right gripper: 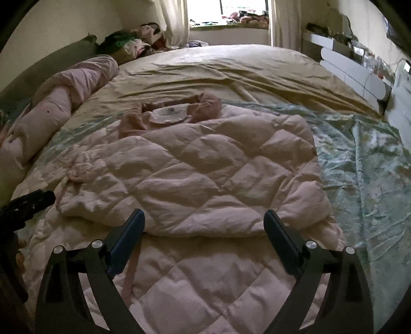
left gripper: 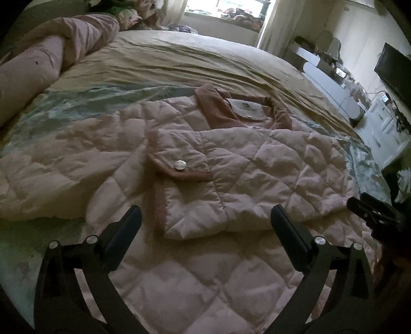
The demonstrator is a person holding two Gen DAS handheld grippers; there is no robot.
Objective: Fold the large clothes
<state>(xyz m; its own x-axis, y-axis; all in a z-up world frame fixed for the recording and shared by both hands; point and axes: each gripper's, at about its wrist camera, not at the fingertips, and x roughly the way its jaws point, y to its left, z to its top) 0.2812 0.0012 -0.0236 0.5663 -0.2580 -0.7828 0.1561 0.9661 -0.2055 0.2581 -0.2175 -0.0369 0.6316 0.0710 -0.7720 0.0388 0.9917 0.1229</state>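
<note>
A pale pink quilted jacket [left gripper: 231, 164] lies flat on the bed, collar [left gripper: 218, 113] with a white label pointing away, one side folded over the middle. A pocket flap with a silver snap [left gripper: 180, 165] faces up. My left gripper [left gripper: 205, 221] is open and empty, just above the jacket's lower part. The right gripper's tip shows at the right edge of the left wrist view [left gripper: 370, 208]. In the right wrist view the jacket [right gripper: 195, 179] lies bunched with its collar [right gripper: 174, 113] far. My right gripper [right gripper: 204, 226] is open and empty over the near fold.
The bed has a beige sheet [left gripper: 179, 59] and a green patterned cover [right gripper: 359, 164]. A rolled pink duvet [left gripper: 38, 66] lies along the left. White drawers [left gripper: 385, 128] and cluttered shelves stand at the right. A window [right gripper: 228, 12] is behind the bed.
</note>
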